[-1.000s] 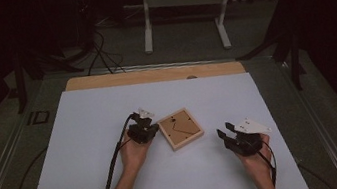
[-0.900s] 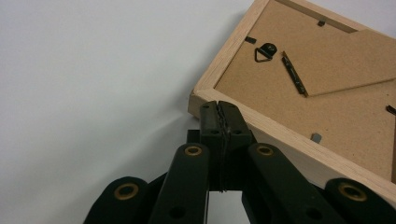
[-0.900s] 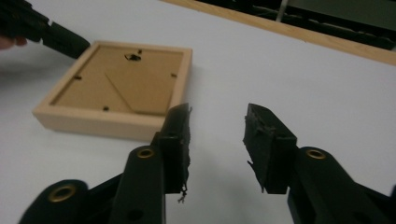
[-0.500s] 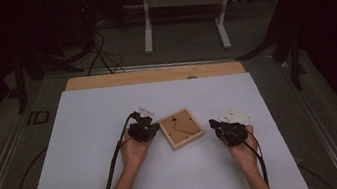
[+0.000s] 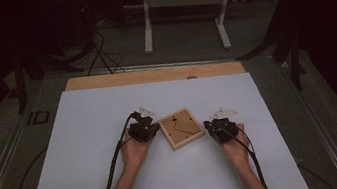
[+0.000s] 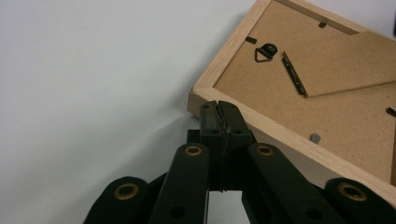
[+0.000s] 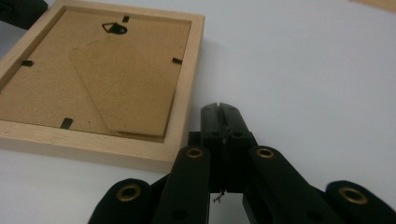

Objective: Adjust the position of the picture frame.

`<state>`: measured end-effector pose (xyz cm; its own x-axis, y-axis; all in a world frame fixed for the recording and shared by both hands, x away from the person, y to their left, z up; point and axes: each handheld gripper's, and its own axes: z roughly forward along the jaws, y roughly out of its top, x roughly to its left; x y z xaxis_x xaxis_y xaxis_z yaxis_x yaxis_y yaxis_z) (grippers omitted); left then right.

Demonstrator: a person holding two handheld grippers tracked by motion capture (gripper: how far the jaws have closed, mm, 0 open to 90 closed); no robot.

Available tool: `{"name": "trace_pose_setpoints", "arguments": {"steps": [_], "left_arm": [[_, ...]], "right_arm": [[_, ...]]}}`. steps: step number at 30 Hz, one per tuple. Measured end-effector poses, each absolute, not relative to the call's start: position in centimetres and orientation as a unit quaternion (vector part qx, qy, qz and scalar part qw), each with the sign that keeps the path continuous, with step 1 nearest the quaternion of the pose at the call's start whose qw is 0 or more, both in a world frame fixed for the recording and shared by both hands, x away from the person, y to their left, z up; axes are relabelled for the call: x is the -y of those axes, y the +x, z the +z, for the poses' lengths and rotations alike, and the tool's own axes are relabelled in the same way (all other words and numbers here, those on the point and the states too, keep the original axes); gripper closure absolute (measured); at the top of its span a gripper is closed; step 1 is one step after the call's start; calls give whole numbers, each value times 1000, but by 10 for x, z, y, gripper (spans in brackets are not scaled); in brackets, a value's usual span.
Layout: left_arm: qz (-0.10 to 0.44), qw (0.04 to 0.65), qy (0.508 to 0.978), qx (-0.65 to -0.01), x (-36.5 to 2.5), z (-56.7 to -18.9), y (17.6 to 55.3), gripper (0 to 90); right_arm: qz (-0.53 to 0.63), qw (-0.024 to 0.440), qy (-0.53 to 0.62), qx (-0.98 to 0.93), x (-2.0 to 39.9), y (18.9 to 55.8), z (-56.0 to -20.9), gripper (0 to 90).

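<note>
I see the frame (image 5: pixel 182 128) face down on the white sheet (image 5: pixel 87 137), my left gripper (image 6: pixel 219 105) clenched empty at its edge, my right gripper (image 7: pixel 219 108) just clenched empty beside it.

A picture frame (image 5: pixel 182 128) lies back side up on the table (image 5: pixel 84 117), about midway between its left and right edges and slightly nearer the front edge. The left gripper (image 5: pixel 143 129) sits just beside the frame's left side, the right gripper (image 5: pixel 219 128) just beside its right side.
</note>
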<state>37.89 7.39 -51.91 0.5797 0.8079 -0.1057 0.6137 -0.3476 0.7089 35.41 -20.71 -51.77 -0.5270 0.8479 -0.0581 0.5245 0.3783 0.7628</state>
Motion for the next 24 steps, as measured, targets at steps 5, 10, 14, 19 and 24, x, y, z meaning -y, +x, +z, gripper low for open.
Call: {"name": "trace_pose_setpoints", "arguments": {"steps": [5, 10, 14, 19, 24], "left_arm": [[132, 364, 811, -438, -74, -519, 379, 895], [133, 362, 815, -434, -74, -518, 378, 895], [133, 360, 814, -435, -76, -518, 377, 895], [130, 357, 823, -421, -80, -517, 366, 894], [127, 357, 830, -411, -83, -517, 355, 895]], "right_arm": [[360, 203, 433, -801, 202, 358, -525, 898], [368, 191, 442, -795, 203, 358, -526, 898], [368, 189, 434, -800, 198, 351, -526, 899], [369, 188, 418, -809, 188, 344, -526, 898], [368, 187, 410, -813, 184, 339, -526, 898]]}}
